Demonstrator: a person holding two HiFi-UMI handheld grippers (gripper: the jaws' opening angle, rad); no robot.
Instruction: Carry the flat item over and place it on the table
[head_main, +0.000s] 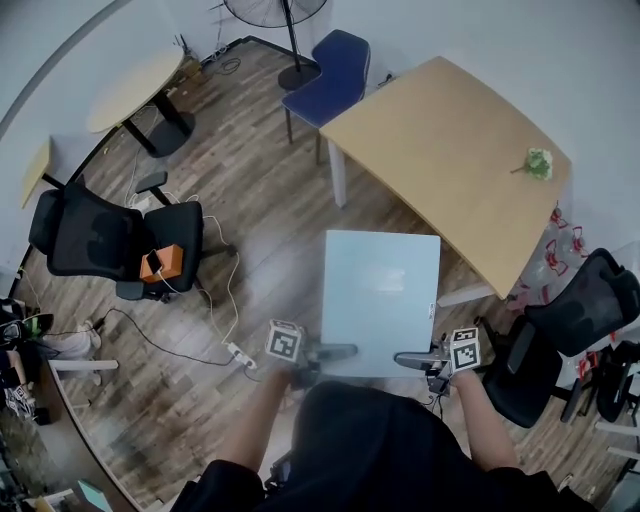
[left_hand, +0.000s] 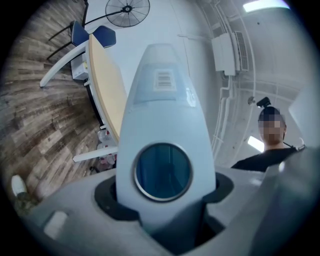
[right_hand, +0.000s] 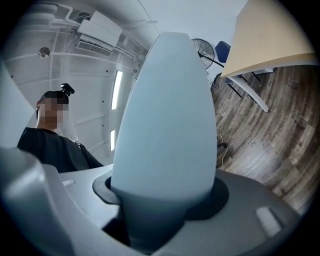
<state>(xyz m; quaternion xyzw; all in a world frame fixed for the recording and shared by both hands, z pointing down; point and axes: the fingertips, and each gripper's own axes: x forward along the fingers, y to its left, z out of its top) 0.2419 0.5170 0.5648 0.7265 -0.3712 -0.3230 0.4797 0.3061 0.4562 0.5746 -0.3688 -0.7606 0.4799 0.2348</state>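
A flat pale-blue panel (head_main: 380, 300) hangs level above the wooden floor, just short of the light wooden table (head_main: 450, 130). My left gripper (head_main: 335, 352) is shut on the left part of the panel's near edge. My right gripper (head_main: 415, 358) is shut on the right part of that edge. In the left gripper view the panel (left_hand: 162, 100) runs out from between the jaws, with a round dark-blue disc and a barcode label on its face. The right gripper view shows its plain face (right_hand: 170, 115) filling the middle. The table (left_hand: 105, 85) (right_hand: 270, 40) lies beyond in both.
A small green item (head_main: 539, 163) lies on the table's far right. A blue chair (head_main: 335, 75) and a standing fan (head_main: 280, 10) are behind the table. Black office chairs (head_main: 110, 240) (head_main: 560, 340) stand left and right. A power strip (head_main: 238, 353) with cables lies on the floor.
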